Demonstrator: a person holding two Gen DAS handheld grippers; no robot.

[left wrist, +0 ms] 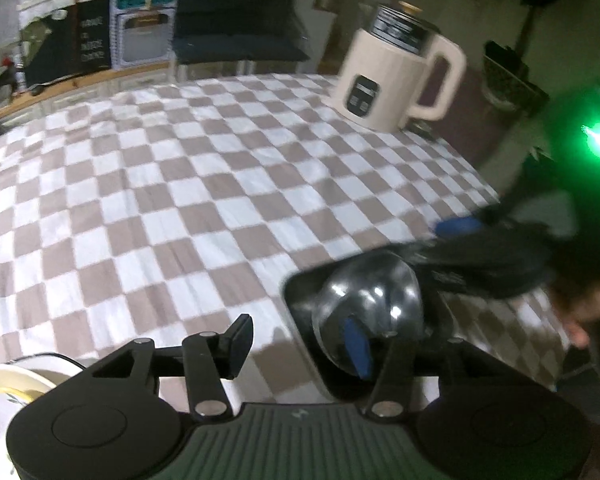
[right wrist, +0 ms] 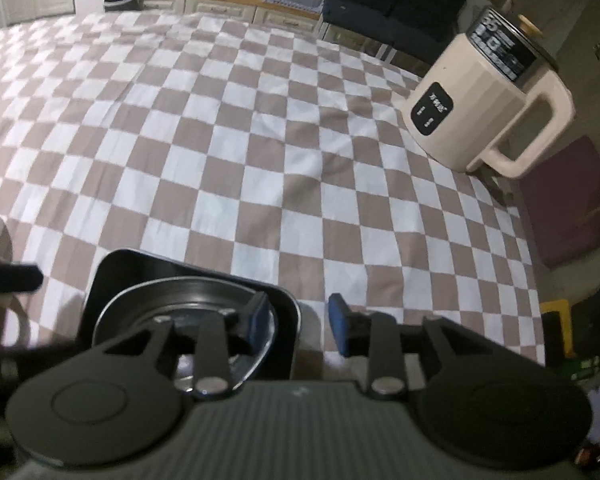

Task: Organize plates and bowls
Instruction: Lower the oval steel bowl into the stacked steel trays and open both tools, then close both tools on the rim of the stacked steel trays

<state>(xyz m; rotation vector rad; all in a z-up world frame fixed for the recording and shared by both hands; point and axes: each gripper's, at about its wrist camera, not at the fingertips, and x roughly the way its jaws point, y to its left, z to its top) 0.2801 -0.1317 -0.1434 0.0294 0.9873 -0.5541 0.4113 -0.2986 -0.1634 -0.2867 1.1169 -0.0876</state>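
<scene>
We look forward from low behind each claw, close over the checkered counter [left wrist: 180,200], tilted down across it toward the far shelving. Both views share the cream kettle [left wrist: 396,76] at far right and the dark square tray [right wrist: 100,276] with the metal bowl [right wrist: 188,300] close in.

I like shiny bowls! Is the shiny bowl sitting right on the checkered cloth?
No, the shiny bowl sits inside a black square plate, not on the cloth.

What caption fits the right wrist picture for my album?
Open right gripper hovers over a shiny metal bowl in a black square tray on the checkered tablecloth.
</scene>
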